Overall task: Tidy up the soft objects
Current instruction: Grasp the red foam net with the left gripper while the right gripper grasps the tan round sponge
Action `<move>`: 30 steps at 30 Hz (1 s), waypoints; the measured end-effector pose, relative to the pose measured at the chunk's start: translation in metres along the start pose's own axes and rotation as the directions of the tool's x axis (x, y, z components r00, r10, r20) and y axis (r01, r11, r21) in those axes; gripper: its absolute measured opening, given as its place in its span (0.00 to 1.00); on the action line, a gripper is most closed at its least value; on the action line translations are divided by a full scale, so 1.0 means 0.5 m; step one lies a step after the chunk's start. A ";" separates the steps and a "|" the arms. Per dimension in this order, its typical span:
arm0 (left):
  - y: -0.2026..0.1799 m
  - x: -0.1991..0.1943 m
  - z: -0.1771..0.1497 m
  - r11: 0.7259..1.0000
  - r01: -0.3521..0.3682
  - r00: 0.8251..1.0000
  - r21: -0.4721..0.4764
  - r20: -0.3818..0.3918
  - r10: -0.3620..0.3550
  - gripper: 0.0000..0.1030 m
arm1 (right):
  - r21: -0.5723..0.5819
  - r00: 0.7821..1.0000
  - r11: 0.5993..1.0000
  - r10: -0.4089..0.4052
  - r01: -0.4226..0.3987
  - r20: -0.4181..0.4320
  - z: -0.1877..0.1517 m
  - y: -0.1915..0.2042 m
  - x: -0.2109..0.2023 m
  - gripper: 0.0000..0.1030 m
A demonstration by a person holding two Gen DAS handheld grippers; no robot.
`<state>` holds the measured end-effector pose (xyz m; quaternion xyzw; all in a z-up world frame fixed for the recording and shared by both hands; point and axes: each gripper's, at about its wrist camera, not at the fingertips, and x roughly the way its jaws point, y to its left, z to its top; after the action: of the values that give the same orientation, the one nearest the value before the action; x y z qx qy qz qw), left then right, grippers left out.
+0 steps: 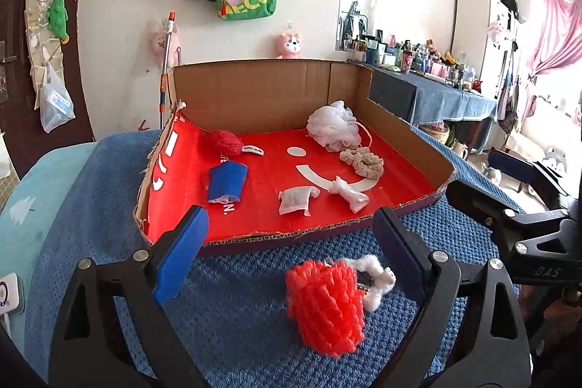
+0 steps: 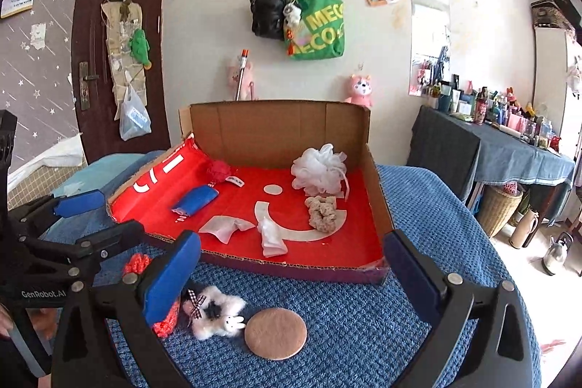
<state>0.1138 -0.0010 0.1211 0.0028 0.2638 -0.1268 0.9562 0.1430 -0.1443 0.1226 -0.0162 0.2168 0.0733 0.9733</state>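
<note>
Status: partly complete, judged from how the items lie. Six soft items are already in the cardboard tray [image 1: 269, 90]; three wait outside it on the blue blanket [image 2: 418, 206].

Left gripper [image 1: 291, 242]: jaws spread wide, nothing between the pads. The tray stands directly ahead of it. Just in front of and slightly below its fingertips lies the red foam net [image 1: 323, 308], one piece, with the white fluffy clip [image 1: 374, 279] touching its right side.

Tray contents, left to right as seen ahead of the left gripper:
- red knitted piece [image 1: 225, 140], one, far left, near the back wall
- blue cloth roll [image 1: 227, 182], one, nearer the gripper
- flat white sachet [image 1: 294, 200], one, close to the front edge
- twisted white tissue [image 1: 345, 193], one, just right of the sachet
- white mesh puff [image 1: 333, 124], one, at the back right
- beige scrunchie [image 1: 363, 160], one, just in front of the puff

Right gripper [image 2: 291, 264]: jaws likewise wide, holding nothing. The red foam net is largely hidden behind its left pad. Below and between its fingers lie the white fluffy clip and, just beside it on the right, a round beige pad [image 2: 275, 333], one.

Remaining work, in my judgement: three items to move into the tray. Each is light and within easy reach of one or other gripper. The net and clip touch, so lifting one may drag the other.
</note>
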 end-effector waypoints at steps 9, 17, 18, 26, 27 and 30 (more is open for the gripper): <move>-0.009 -0.031 -0.037 1.000 0.005 1.000 -0.003 0.018 -0.005 0.90 | 0.004 0.999 1.000 -0.013 0.012 0.047 -0.039 0.014 -0.038 1.00; -0.022 -0.051 -0.076 1.000 0.006 0.999 -0.009 0.038 -0.005 0.90 | 0.004 0.996 0.999 -0.038 0.038 0.084 -0.087 0.023 -0.071 1.00; -0.024 -0.052 -0.080 1.000 0.002 0.999 -0.008 0.039 -0.001 0.90 | 0.004 0.996 0.999 -0.042 0.042 0.083 -0.093 0.023 -0.072 1.00; -0.044 -0.063 -0.118 1.000 -0.004 0.999 0.002 0.037 0.004 0.90 | 0.016 0.997 0.999 -0.051 0.050 0.053 -0.139 0.019 -0.074 1.00; -0.043 -0.064 -0.122 1.000 -0.003 0.999 -0.004 0.036 0.003 0.90 | 0.020 0.997 0.999 -0.050 0.049 0.050 -0.144 0.017 -0.074 1.00; -0.040 -0.062 -0.139 1.000 -0.009 1.000 -0.018 0.030 0.009 0.90 | 0.021 0.998 0.998 -0.056 0.055 0.039 -0.159 0.016 -0.071 1.00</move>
<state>0.0483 -0.0079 0.0783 -0.0063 0.2504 -0.1202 0.9606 0.0768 -0.1465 0.0656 -0.0109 0.1979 0.0444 0.9792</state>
